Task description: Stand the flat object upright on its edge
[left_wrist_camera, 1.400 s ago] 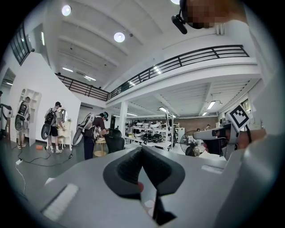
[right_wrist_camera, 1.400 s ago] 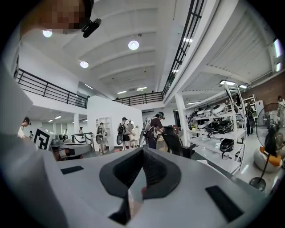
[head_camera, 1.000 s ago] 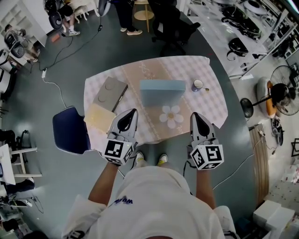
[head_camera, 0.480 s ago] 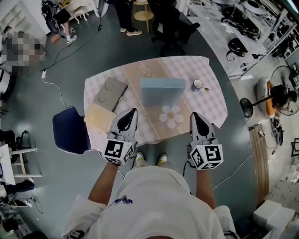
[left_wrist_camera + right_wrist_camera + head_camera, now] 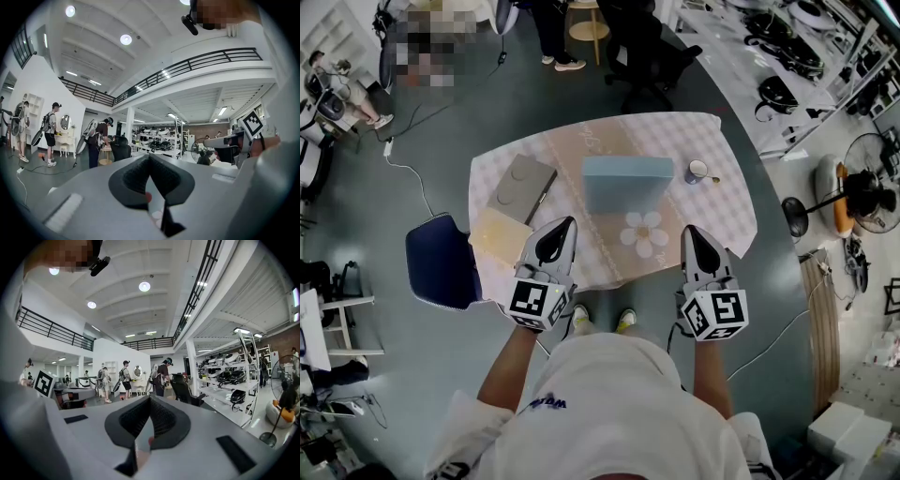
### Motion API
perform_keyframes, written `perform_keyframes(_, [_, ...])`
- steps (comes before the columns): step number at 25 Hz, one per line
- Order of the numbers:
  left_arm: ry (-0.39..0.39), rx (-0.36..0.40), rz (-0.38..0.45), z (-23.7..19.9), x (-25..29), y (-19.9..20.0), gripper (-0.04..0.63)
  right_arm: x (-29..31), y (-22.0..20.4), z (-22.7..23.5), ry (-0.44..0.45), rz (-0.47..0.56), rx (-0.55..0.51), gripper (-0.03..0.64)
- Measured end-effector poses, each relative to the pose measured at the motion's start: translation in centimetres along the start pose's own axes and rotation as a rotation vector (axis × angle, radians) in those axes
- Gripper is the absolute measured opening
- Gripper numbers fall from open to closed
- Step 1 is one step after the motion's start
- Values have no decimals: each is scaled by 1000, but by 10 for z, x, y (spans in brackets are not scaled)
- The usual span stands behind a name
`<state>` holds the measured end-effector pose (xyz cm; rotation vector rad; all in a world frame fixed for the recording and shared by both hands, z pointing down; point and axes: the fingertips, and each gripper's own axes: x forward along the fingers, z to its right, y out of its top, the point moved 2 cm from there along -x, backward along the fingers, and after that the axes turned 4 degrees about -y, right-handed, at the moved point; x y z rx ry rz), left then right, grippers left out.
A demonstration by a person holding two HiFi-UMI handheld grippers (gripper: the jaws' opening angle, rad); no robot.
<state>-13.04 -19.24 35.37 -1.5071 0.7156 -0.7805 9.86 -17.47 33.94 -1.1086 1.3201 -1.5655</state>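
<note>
in the head view the blue box (image 5: 623, 186) sat mid-table (image 5: 727, 202), long axis left to right, whether upright hard to tell, with the left gripper (image 5: 568, 225) and right gripper (image 5: 688, 231) side by side at the near edge, short of it, while the left gripper view, then the right gripper view, showed jaws closed together on nothing, the box hidden from both.

small dark print (image 5: 548, 404) on the white shirt (image 5: 614, 417), too blurred to read, no other legible text
</note>
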Motion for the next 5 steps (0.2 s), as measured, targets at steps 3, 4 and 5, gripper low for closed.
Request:
perform_keyframes(3, [1,-1,-2,-2,-1,1,2,1,1,-2,1,-2,-1,2])
perform_keyframes(4, [1,-2,-3,-3,-2,1,2,1,1,-3,1,-2,0,2])
perform_keyframes(5, [1,-2,-4,-3,-2,1,2,2,1,-3,1,-3,0,2])
